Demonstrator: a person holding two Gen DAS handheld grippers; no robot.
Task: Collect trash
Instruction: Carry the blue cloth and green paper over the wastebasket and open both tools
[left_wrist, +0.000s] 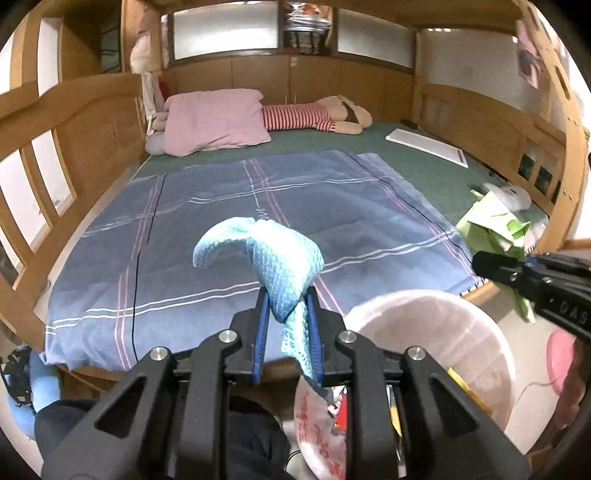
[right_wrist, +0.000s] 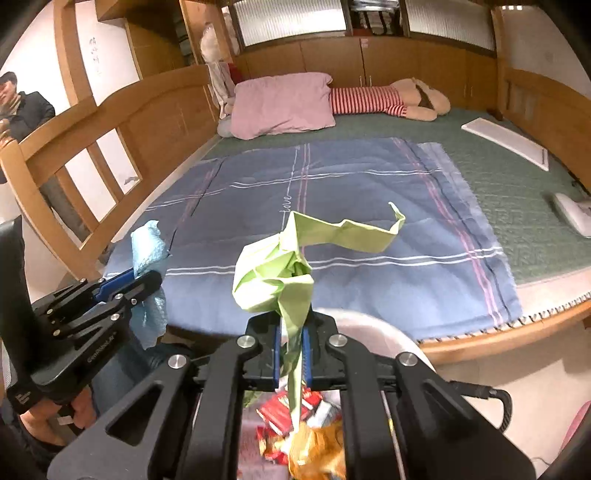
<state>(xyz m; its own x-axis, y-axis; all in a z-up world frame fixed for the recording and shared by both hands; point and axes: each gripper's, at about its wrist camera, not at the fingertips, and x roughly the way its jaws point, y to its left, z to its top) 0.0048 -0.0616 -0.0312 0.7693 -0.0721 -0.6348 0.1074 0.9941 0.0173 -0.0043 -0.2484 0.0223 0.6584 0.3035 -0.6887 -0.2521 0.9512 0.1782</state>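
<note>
below both tools sits the white waste bin (left_wrist: 436, 325), wrappers already inside. left tool (left_wrist: 286, 321) is pinched on a blue textured cloth (left_wrist: 280, 258); right tool (right_wrist: 291, 343) is clamped on crumpled green paper (right_wrist: 277, 269). risk: the paper's long loose tail could catch the rim and spill onto the floor. readable: "love" on the plaid blanket (right_wrist: 332, 221); the wrapper print is illegible.

Both wrist views look down over the bed (left_wrist: 258, 206), sharing its blanket (right_wrist: 332, 221).
</note>
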